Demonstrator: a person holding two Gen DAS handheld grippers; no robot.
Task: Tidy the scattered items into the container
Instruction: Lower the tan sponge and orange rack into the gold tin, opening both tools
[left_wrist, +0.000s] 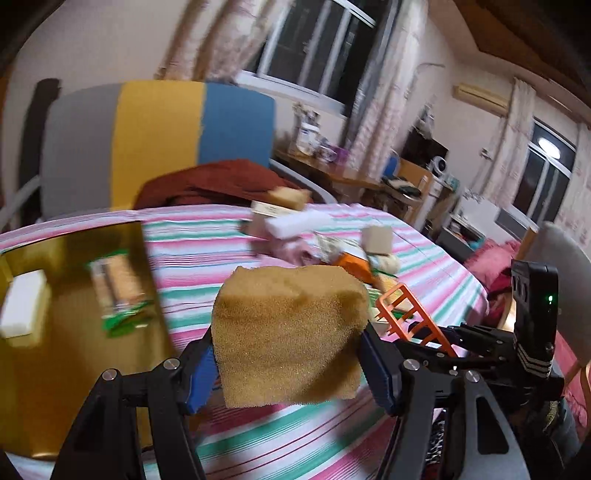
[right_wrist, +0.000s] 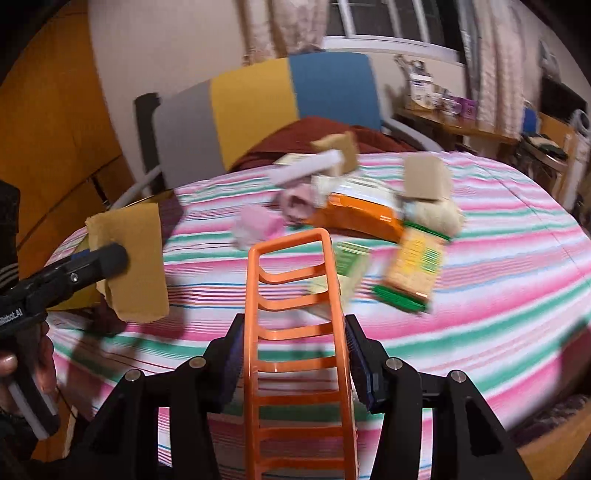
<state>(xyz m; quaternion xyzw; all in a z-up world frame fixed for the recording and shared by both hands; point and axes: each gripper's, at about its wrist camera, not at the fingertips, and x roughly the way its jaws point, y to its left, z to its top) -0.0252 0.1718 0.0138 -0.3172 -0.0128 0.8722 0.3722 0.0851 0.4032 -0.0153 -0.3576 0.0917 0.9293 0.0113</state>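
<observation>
A tan sponge (left_wrist: 291, 332) sits between the blue pads of my left gripper (left_wrist: 288, 369), which is shut on it above the striped tablecloth. Left of it lies the gold container (left_wrist: 74, 369), holding a white block (left_wrist: 24, 306) and a snack packet (left_wrist: 118, 291). My right gripper (right_wrist: 297, 365) is shut on an orange ladder-like rack (right_wrist: 252, 314) that sticks out forward. In the right wrist view the held sponge (right_wrist: 136, 266) hangs at the left. A pile of scattered items lies beyond: an orange packet (right_wrist: 354, 214), a green-and-yellow packet (right_wrist: 413, 266), a pink block (right_wrist: 258, 225).
A chair with a grey, yellow and blue back (left_wrist: 159, 140) stands behind the table, with a red cloth (left_wrist: 214, 181) on it. A cluttered desk (left_wrist: 332, 173) is at the back right. A person's hand (right_wrist: 40, 354) grips the left gripper's handle.
</observation>
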